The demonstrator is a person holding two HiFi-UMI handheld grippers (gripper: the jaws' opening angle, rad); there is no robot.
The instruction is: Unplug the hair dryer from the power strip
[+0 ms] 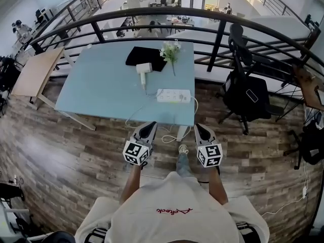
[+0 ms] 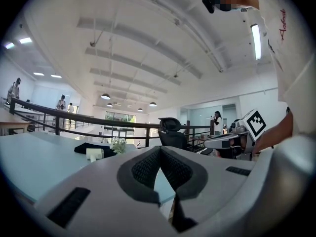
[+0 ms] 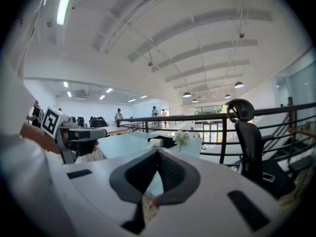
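Note:
A white hair dryer [image 1: 143,69] lies on the light blue table [image 1: 101,87], its cord running to a white power strip [image 1: 173,95] near the table's front edge. My left gripper [image 1: 148,129] and right gripper [image 1: 202,131] hover side by side in front of that edge, short of the table, both shut and empty. In the left gripper view the shut left gripper [image 2: 160,150] points at the table, with the hair dryer [image 2: 95,154] small beyond it. The right gripper [image 3: 158,152] is also shut, with the hair dryer [image 3: 156,142] far ahead. The strip is hidden in both gripper views.
A black cloth [image 1: 146,58] and a small bunch of white flowers [image 1: 170,51] sit at the table's far end. A black railing [image 1: 217,37] runs behind. A black office chair [image 1: 245,92] stands to the right, a wooden table [image 1: 35,72] to the left. White cable [image 1: 169,135] hangs off the front edge.

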